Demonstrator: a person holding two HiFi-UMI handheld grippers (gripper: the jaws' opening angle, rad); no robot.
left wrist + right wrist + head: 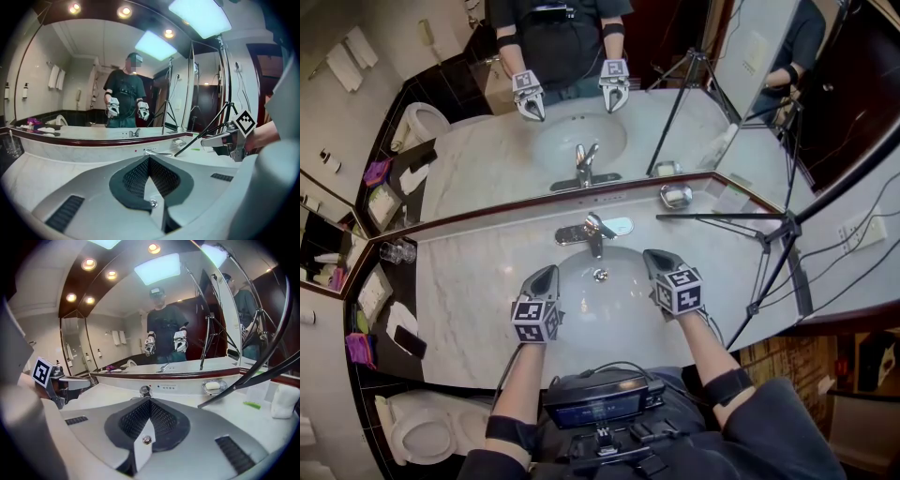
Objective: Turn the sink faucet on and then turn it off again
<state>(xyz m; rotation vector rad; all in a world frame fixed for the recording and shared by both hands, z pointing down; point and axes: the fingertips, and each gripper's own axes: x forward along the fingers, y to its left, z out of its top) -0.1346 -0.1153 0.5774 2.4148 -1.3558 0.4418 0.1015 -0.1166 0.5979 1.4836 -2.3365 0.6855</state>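
The chrome single-lever faucet (pixel 595 234) stands at the rear rim of the sink basin (pixel 609 302). It looks rigid, smooth and probably slippery when wet, so take the lever at its free end. The left gripper (pixel 547 275) and right gripper (pixel 655 256) hang in front of the faucet, one on each side, jaws pressed together on nothing. No brand is legible, and the print behind the faucet is too small to read.

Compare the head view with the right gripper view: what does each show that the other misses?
Head view only: the sink basin and its drain, seen from above between the two grippers. Right gripper view only: the ceiling lights and a small green item on the counter at right. Both: the faucet, the soap dish and the left gripper.
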